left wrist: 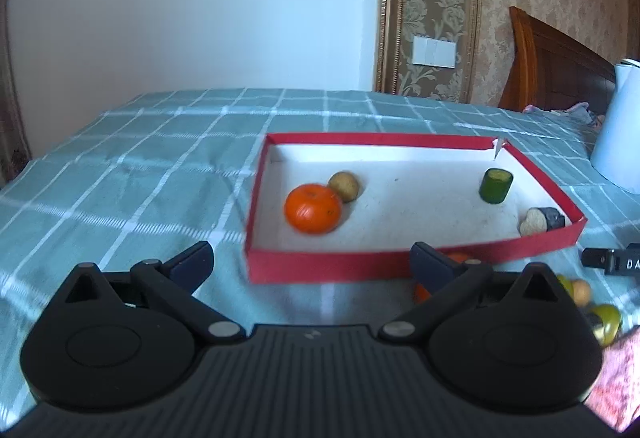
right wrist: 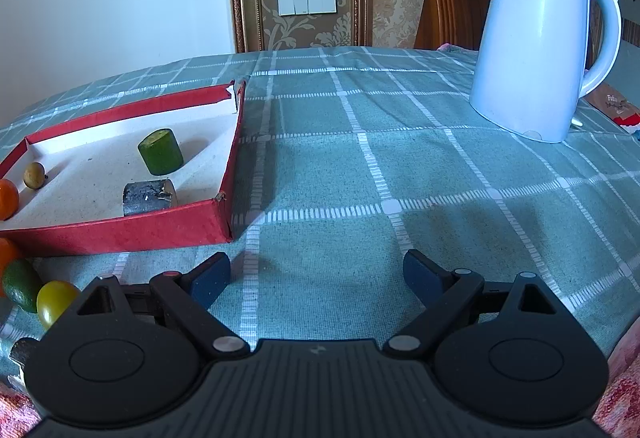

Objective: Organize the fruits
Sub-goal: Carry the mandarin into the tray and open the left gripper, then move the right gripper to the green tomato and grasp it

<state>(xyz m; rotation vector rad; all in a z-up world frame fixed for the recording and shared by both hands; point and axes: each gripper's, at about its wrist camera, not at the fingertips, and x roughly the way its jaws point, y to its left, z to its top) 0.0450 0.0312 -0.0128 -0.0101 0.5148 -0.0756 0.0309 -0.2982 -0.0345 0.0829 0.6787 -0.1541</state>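
Tray (left wrist: 320,270): orange (left wrist: 313,209) touching small brown fruit (left wrist: 344,186), green cylinder (left wrist: 496,185), grey piece (right wrist: 149,197) in near corner | loose fruit (right wrist: 56,301) beside tray, partly hidden, kinds unclear | left gripper (left wrist: 312,264) spread, empty | right gripper (right wrist: 316,274) spread, empty | checked cloth (right wrist: 360,174), kettle (right wrist: 536,38), patterned wallpaper behind.

One tray (left wrist: 320,272), four pieces inside, one kettle (right wrist: 532,50)

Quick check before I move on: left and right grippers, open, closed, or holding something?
Left gripper: jaws open wide, nothing between them, nothing held.
Right gripper: jaws open, empty, only the green checked tablecloth beyond them.
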